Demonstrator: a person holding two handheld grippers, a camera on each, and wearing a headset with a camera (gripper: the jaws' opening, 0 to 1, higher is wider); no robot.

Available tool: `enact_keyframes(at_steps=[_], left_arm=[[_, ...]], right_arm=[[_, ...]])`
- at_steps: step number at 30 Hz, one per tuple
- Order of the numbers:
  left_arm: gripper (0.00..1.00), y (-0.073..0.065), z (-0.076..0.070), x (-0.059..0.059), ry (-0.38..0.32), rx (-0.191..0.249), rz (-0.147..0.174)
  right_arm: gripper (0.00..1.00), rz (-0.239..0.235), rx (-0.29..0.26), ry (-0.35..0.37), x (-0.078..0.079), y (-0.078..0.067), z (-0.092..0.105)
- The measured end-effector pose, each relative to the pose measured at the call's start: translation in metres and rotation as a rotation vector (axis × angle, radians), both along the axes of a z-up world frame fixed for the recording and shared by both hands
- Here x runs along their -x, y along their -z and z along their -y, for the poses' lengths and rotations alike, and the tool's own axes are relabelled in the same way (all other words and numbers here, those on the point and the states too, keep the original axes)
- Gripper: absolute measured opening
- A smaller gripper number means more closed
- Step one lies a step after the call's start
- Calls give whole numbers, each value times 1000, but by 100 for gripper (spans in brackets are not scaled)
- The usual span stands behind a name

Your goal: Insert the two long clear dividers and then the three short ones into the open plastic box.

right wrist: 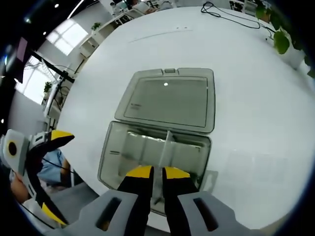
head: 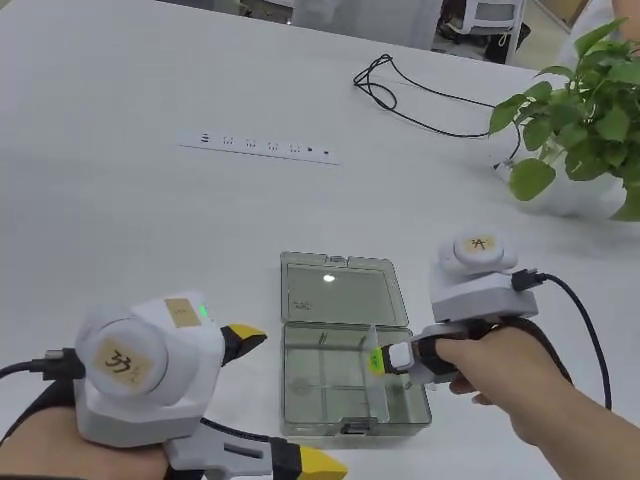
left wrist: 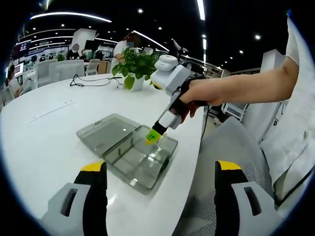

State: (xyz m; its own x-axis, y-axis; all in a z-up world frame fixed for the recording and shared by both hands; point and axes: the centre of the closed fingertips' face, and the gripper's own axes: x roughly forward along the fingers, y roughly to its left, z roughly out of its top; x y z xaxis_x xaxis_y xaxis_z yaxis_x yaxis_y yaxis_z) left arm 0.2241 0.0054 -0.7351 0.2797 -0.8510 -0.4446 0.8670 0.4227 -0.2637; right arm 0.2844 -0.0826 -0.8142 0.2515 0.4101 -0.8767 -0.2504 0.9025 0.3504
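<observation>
The clear plastic box (head: pixel 300 400) lies open on the white table, its lid (head: pixel 335 292) flat on the far side. My right gripper (head: pixel 378 360) reaches into the base from the right, shut on a long clear divider (head: pixel 379 397) that stands on edge inside. In the right gripper view the divider (right wrist: pixel 165 145) runs from the gripper (right wrist: pixel 157 173) toward the hinge across the box (right wrist: pixel 110 157). My left gripper (head: pixel 285 400) hovers open at the box's near left corner, holding nothing. The left gripper view has its open gripper (left wrist: pixel 160 167) facing the box (left wrist: pixel 123 152) and the right gripper (left wrist: pixel 153 136).
A white power strip (head: pixel 258 146) lies far left of the box, and a black cable (head: pixel 420 100) loops at the back. A potted plant (head: pixel 580 110) stands at the right rear. The table edge and a grey chair (left wrist: pixel 216 152) sit close behind the box.
</observation>
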Motion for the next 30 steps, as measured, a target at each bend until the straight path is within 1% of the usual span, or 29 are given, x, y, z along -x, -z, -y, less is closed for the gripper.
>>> enact_keyframes(at_steps=[5, 15, 20, 30], left_arm=[[93, 0, -1, 0, -2, -2, 0], [92, 1, -3, 0, -7, -10, -3], [92, 0, -4, 0, -16, -12, -2], [92, -1, -6, 3, -31, -22, -2]], right_arm=[[9, 2, -11, 3, 1, 1, 0], [10, 24, -60, 12, 0, 0, -1], [13, 31, -79, 21, 0, -1, -1], [19, 66, -106, 1, 2, -10, 0]])
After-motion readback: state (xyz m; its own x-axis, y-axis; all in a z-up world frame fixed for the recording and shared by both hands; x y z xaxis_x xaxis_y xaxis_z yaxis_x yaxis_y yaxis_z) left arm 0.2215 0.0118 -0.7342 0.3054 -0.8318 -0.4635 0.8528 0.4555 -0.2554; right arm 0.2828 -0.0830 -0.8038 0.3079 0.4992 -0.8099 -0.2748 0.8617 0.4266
